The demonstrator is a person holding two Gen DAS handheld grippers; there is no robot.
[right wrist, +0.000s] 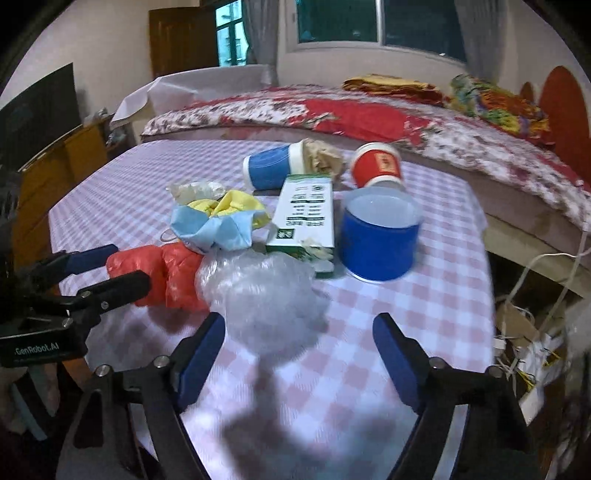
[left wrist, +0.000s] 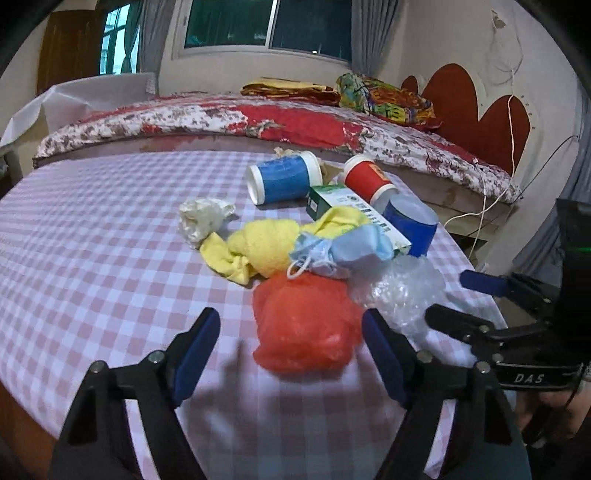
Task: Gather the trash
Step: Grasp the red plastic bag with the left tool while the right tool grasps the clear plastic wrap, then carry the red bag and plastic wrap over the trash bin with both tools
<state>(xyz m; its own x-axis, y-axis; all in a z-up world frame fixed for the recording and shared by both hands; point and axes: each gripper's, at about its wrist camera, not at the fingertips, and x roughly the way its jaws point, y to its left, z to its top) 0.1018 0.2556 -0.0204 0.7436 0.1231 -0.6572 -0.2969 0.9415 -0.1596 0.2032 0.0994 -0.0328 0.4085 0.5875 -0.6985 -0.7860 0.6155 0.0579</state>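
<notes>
1. red bag (left wrist: 306, 325): crumpled lump, no clear long axis, on the counter (left wrist: 92, 258) between the spread fingers of the left tool (left wrist: 290, 350), untouched.
2. right tool (right wrist: 299, 354): spread, clear wrap (right wrist: 262, 291) just ahead.
3. green box (right wrist: 308, 210): long axis runs away from the camera.
4. checked cloth; bed (left wrist: 221, 118) behind.

Dim indoor light with a cool purple cast falls from above and behind, throwing soft tongs shadows onto the bench (left wrist: 92, 229) near the lens. Windows (left wrist: 266, 22) are dark. Fisheye bends the edges, corners black. In the right view the clear wrap (right wrist: 266, 291) looks smeared
</notes>
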